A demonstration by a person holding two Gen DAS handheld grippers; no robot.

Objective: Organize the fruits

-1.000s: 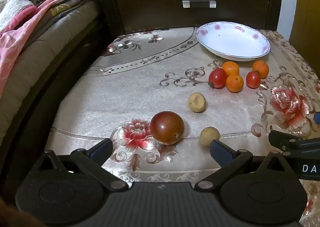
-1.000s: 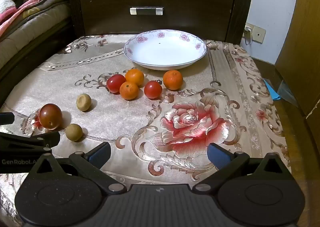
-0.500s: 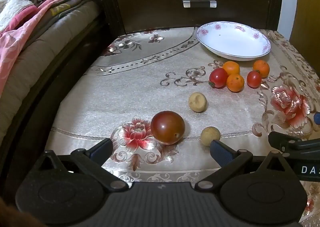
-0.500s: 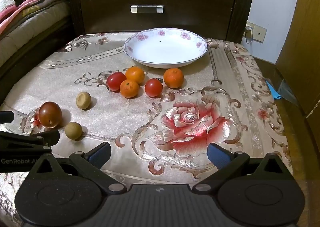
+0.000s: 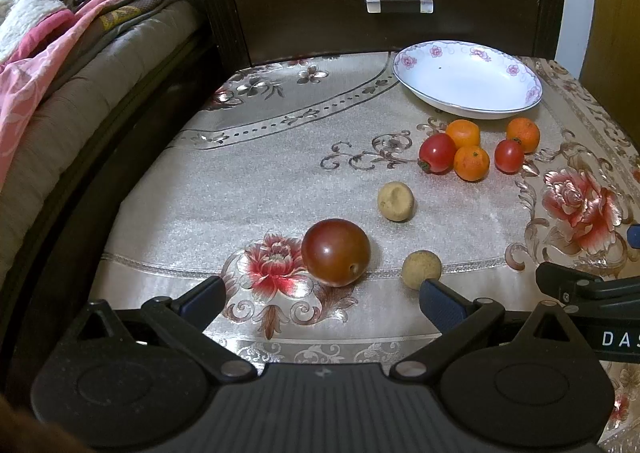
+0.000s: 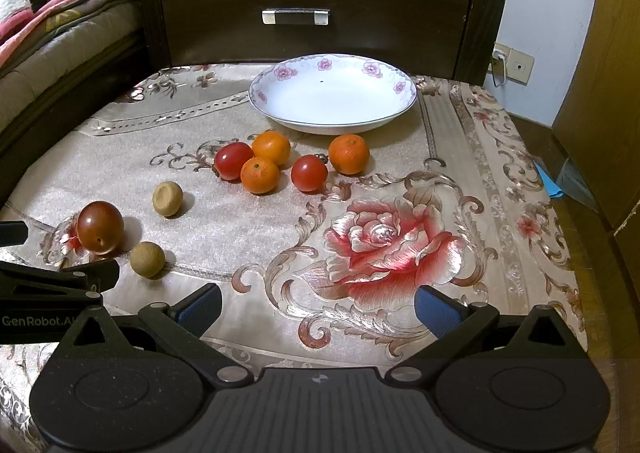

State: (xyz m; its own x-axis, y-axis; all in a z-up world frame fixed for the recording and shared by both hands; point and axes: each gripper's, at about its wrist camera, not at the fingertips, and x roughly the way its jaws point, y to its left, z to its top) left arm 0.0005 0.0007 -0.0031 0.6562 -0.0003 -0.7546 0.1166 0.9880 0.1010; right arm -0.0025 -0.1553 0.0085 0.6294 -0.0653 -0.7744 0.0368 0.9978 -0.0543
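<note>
Fruit lies loose on the flowered tablecloth [image 6: 400, 181]: oranges [image 6: 349, 154] and small tomatoes [image 6: 309, 173] just before the white plate [image 6: 280, 101], a dark plum [image 5: 335, 252] nearer. Left gripper [image 5: 320, 295] and right gripper [image 6: 318, 305] both gape, holding nothing.

Floral-clothed table [image 6: 460, 157], fruits [image 6: 260, 174], plate [image 6: 333, 93]

Plate [image 6: 332, 93] at back of surface [image 6: 460, 157], before the drawer [image 6: 316, 1]. Oranges and small tomatoes [image 6: 276, 165] cluster just in front of it. Nearer me, left: large tomato [image 5: 335, 252], one longan [image 5: 395, 201] behind-right, another [image 5: 421, 268] right. Bed [image 5: 80, 65] lies left.
</note>
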